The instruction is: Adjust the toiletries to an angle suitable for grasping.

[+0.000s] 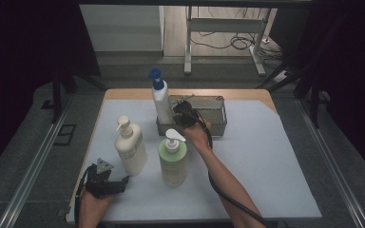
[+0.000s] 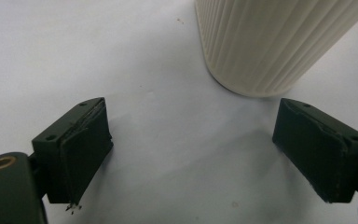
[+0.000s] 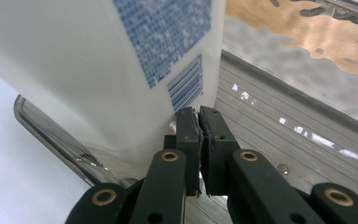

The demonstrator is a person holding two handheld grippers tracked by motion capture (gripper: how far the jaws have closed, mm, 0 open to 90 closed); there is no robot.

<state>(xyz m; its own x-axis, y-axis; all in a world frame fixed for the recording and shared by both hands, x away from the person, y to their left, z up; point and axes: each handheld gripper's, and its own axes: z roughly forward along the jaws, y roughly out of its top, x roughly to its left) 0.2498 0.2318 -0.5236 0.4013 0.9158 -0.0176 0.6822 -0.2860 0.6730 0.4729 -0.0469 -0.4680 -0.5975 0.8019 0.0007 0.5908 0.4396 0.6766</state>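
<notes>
Now, from the high view, I am reaching my right gripper (image 1: 183,114) over the near wall of the tray (image 1: 216,124) at the table's (image 1: 266,166) far edge, right beside the blue-capped bottle (image 1: 160,97) standing at the tray's left end. My left gripper (image 1: 105,183) is resting near the front-left corner, by the cream bottle (image 1: 130,147); the green bottle (image 1: 173,159) is standing mid-table.

Looking along my left gripper (image 2: 193,149), my fingers are standing wide apart with nothing between them, and the ribbed cream bottle (image 2: 265,42) is sitting just beyond them.

Looking along my right gripper (image 3: 199,123), my fingers are pressed together on nothing, their tips just beside the bottle's (image 3: 98,60) white side with its blue print and barcode. It is leaning slightly in this view, its base inside the tray (image 3: 307,135).

I judge I am nudging this bottle into place; next I should be drawing back and going for another bottle.
</notes>
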